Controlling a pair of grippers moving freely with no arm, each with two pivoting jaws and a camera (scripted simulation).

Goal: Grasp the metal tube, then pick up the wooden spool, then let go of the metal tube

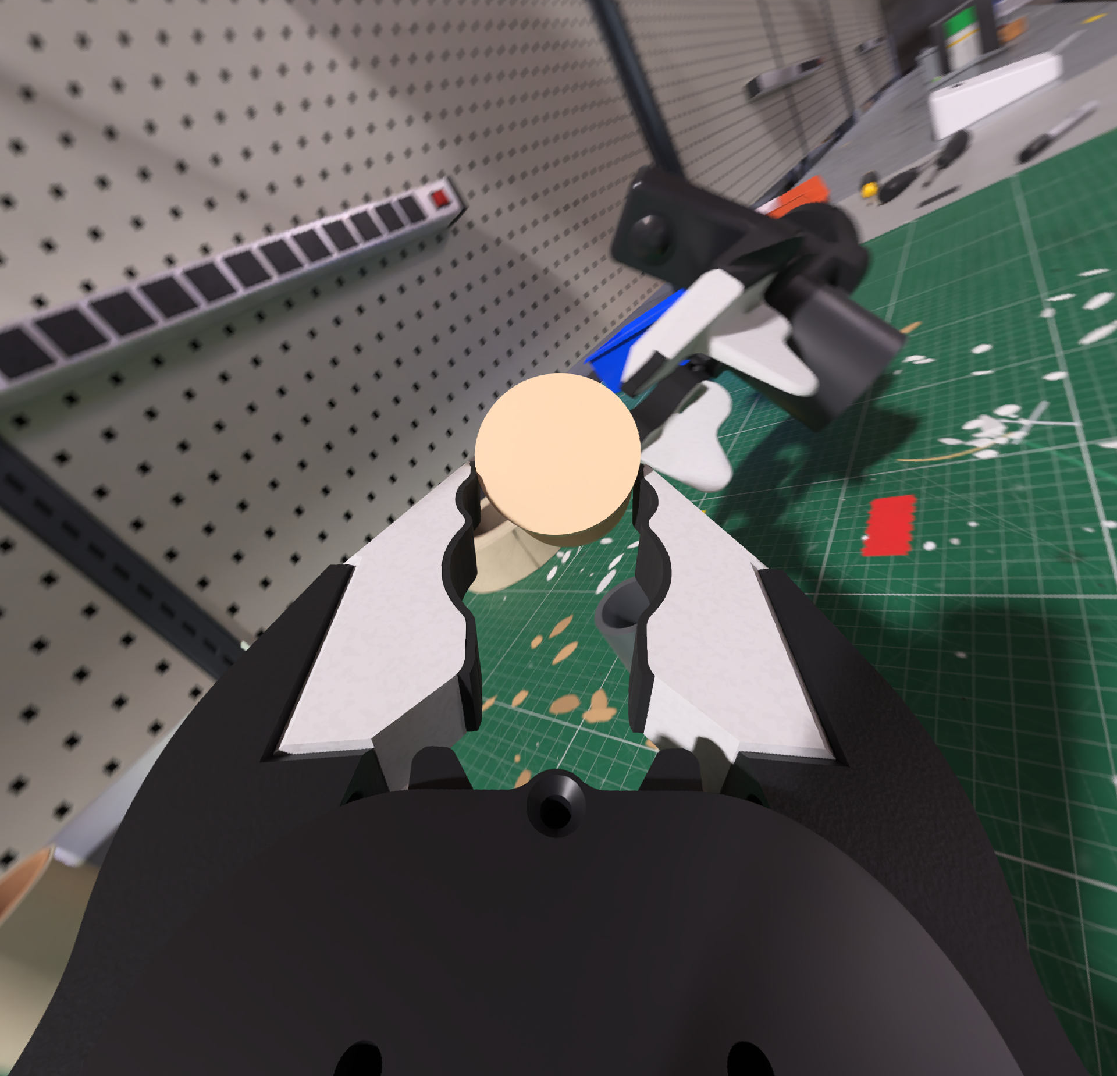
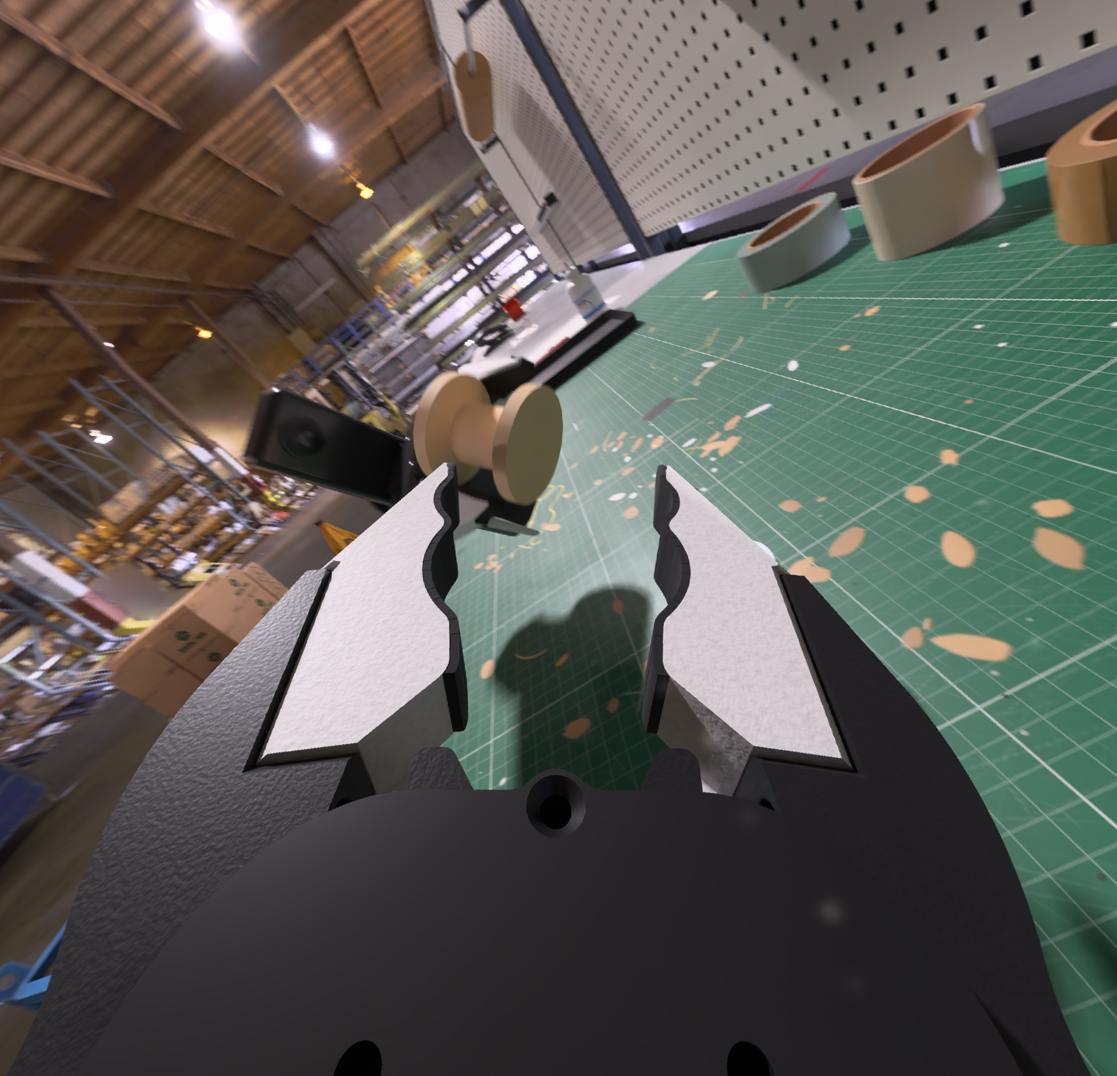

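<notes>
My left gripper [image 1: 556, 486] is shut on the wooden spool [image 1: 556, 451], gripping it at the fingertips and holding it above the green cutting mat [image 1: 906, 654]. The spool's pale round flange faces the camera. The grey metal tube [image 1: 619, 618] lies on the mat below, partly hidden behind my left gripper's right finger. My right gripper [image 2: 556, 478] is open and empty, tilted above the mat. It also shows in the left wrist view [image 1: 752, 421], apart from the tube. In the right wrist view the spool [image 2: 486, 433] hangs just beyond my right fingertips.
A pegboard wall [image 1: 272, 382] with a power strip [image 1: 242, 273] bounds the mat. Tape rolls [image 2: 925, 188] stand along the wall; one [image 1: 501, 557] sits under the spool. A red patch [image 1: 888, 526] lies on the mat. A white box [image 1: 991, 91] and small tools lie far off.
</notes>
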